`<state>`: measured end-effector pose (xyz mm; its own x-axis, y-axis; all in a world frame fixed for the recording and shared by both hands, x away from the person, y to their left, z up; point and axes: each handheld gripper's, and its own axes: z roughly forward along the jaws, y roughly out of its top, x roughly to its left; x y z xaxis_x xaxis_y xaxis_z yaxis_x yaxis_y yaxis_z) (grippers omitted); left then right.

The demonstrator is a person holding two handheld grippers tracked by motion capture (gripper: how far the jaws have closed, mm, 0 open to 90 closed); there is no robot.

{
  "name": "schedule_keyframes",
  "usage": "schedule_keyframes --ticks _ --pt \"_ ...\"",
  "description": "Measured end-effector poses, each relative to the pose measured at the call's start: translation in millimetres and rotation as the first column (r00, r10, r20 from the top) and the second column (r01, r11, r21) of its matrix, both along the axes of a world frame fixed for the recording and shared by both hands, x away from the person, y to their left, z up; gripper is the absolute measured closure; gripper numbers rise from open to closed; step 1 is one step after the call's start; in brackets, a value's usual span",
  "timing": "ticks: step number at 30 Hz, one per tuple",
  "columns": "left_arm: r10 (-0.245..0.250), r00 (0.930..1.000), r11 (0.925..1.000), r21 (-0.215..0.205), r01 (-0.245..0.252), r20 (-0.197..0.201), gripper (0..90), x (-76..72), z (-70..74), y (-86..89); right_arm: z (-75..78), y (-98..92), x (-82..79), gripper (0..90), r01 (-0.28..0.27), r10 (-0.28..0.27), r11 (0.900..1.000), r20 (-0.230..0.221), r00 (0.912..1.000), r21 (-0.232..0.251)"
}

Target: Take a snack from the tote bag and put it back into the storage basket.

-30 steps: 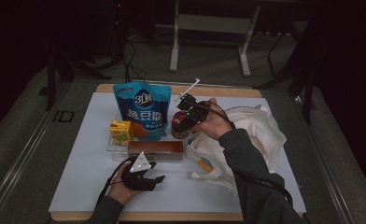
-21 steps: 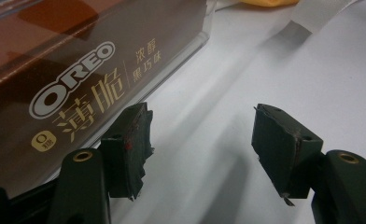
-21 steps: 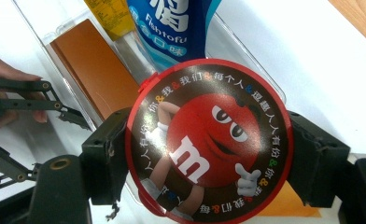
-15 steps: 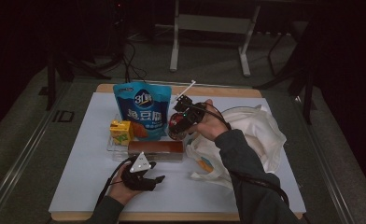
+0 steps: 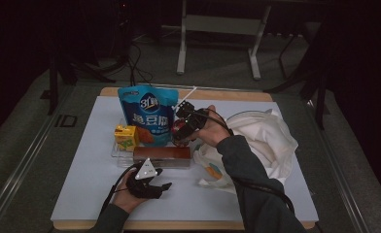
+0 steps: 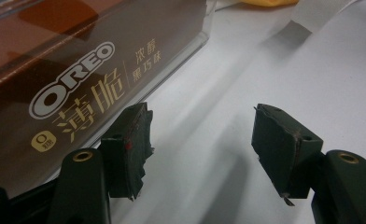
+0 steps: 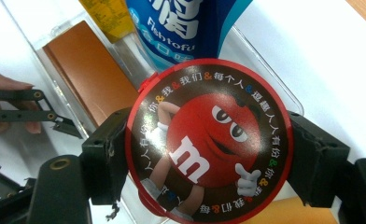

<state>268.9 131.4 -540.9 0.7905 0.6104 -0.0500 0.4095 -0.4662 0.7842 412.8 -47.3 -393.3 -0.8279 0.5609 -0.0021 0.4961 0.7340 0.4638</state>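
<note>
A round candy tin point(image 7: 209, 144) sits clamped between the two black jaws of the right gripper point(image 7: 209, 154), one pad pressing each side of its rim. Its lid faces the right gripper view. The lid is dark brown with a bright red edge and a small red tab at the upper left of the rim. In the middle is a red cartoon candy figure with white eyes, white gloves, white shoes and a large white letter "m" on its body. A ring of small white characters, broken by coloured "&" signs, runs around the figure.

In the high view the tin point(image 5: 180, 130) is held above the right end of a clear plastic tray point(image 5: 118, 154), just beside a tall blue snack bag point(image 5: 147, 114) that stands upright in the tray. A small yellow juice carton point(image 5: 125, 136) stands at the left of the bag. A long brown cookie box point(image 5: 162, 154) lies along the tray's near side. A white cloth bag point(image 5: 264, 138) is crumpled on the white table point(image 5: 81, 189), to the right of the person's right hand point(image 5: 213, 128).

The left gripper point(image 6: 200, 140) rests low on the table just in front of the cookie box point(image 6: 78, 79). Its jaws stand apart with nothing between them.
</note>
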Motion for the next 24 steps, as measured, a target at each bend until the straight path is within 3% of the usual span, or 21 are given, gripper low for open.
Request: schedule_keyframes --ticks 7,16,24 --pt "-0.001 1.0000 1.0000 0.001 0.001 -0.001 37.2 -0.1 0.1 0.0 -7.8 1.3 3.3 25.7 0.017 -0.017 1.000 0.005 0.9998 0.000" --pt "0.000 1.0000 1.0000 -0.001 0.000 -0.001 37.2 0.0 -0.1 -0.1 -17.7 3.9 4.1 25.9 0.043 -0.042 0.999 0.066 0.9970 -0.016" --pt "0.000 1.0000 1.0000 0.000 0.000 -0.002 37.2 0.2 0.0 -0.1 -23.0 1.5 8.4 25.9 0.085 -0.086 0.996 0.069 0.9939 0.017"
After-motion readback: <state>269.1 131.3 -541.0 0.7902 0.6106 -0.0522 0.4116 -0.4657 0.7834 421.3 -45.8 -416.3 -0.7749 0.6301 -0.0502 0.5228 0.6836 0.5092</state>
